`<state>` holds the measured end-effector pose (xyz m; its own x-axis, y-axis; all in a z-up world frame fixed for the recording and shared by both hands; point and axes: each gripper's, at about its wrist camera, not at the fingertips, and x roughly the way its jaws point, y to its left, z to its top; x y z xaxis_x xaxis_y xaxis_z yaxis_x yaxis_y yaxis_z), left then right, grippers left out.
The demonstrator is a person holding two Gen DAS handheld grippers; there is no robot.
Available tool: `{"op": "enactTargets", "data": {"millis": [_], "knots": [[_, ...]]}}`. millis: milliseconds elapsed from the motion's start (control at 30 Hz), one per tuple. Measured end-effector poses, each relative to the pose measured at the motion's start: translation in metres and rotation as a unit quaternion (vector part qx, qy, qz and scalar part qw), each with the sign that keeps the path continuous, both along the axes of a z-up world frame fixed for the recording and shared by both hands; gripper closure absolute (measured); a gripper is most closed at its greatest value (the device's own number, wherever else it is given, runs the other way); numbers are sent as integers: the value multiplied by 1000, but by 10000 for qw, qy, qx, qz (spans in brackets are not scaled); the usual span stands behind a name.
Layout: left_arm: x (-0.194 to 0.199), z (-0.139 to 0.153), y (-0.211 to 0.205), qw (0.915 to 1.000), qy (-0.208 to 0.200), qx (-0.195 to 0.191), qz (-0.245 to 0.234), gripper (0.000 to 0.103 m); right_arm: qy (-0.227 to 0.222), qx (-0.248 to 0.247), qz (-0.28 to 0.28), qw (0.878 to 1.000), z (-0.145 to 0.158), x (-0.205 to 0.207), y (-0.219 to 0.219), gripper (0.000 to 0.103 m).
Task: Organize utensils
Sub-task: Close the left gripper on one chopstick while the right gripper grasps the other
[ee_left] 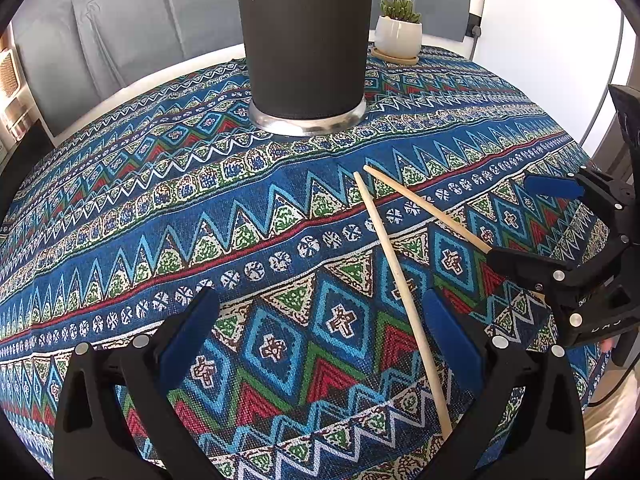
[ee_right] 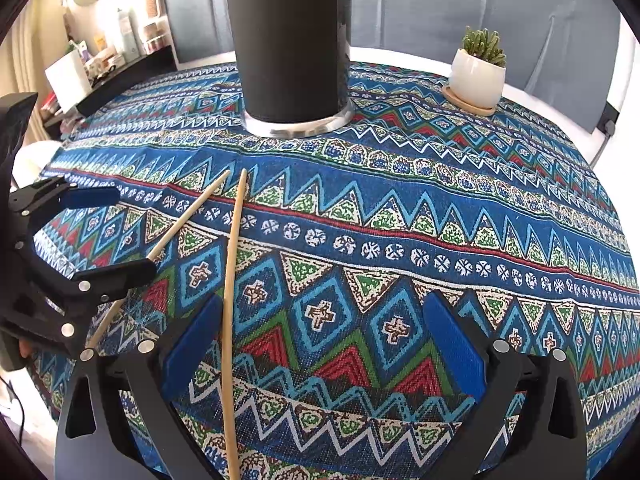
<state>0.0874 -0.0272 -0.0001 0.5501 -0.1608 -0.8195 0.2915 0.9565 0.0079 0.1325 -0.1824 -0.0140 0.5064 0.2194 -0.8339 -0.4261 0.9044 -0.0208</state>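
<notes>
Left wrist view: we see left claw (ee_left: 316, 328) spread wide, grasping nothing, low over tabletop (ee_left: 120, 208). Two chopsticks (ee_left: 400, 284) cross lower right of centre. Cup (ee_left: 306, 40) top centre. Right claw (ee_left: 532, 224) at right edge, released.

Right wrist view: we see right claw (ee_right: 320, 332) released, chopsticks (ee_right: 232, 280) lower left, cup (ee_right: 290, 40) top centre, plant (ee_right: 478, 72) upper right.

Black cylinder (ee_right: 290, 40) blocks far centre; cloth (ee_right: 440, 208) rightward open.

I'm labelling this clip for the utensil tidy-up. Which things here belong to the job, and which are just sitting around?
Job:
- two chopsticks
- black tumbler
- left tool, open
- right tool, open

Lying about:
- potted succulent
- patterned tablecloth
</notes>
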Motion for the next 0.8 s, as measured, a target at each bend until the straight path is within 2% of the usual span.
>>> {"op": "enactTargets", "data": {"millis": [367, 400, 433, 467, 500, 533, 567, 600, 633, 667, 800], "knots": [[0, 0, 0, 10000, -4, -9, 6, 5, -14, -40, 33, 10000, 0, 0, 1, 9], [-1, 1, 1, 10000, -33, -21, -7, 11, -20, -68, 63, 10000, 1, -1, 2, 10], [-2, 3, 3, 9999, -93, -51, -25, 23, -2, -56, 90, 9999, 1, -1, 2, 13], [-4, 5, 4, 9998, -153, -66, -64, 31, 8, -44, 204, 9998, 3, -2, 3, 30], [-5, 6, 6, 9997, -187, -77, -149, 43, -12, -36, 368, 9993, 6, -5, 6, 60], [-6, 7, 7, 9995, -200, -85, -226, 49, 10, -37, 511, 9987, 9, -8, 9, 72], [-6, 7, 11, 9994, -213, -84, -264, 52, 61, -46, 603, 9982, 10, -11, 13, 98], [-6, 8, 14, 9993, -195, -94, -290, 59, 81, -136, 703, 9974, 11, -14, 18, 98], [-5, 9, 18, 9994, -177, -93, -266, 81, 9, -324, 755, 9966, 12, -18, 22, 98], [-4, 9, 25, 9997, -153, -133, -147, 99, -49, -423, 811, 9958, 12, -21, 26, 98], [-2, 9, 60, 9968, -36, -705, 376, 98, -430, -414, 808, 9949, 21, -34, 26, 98]]}}
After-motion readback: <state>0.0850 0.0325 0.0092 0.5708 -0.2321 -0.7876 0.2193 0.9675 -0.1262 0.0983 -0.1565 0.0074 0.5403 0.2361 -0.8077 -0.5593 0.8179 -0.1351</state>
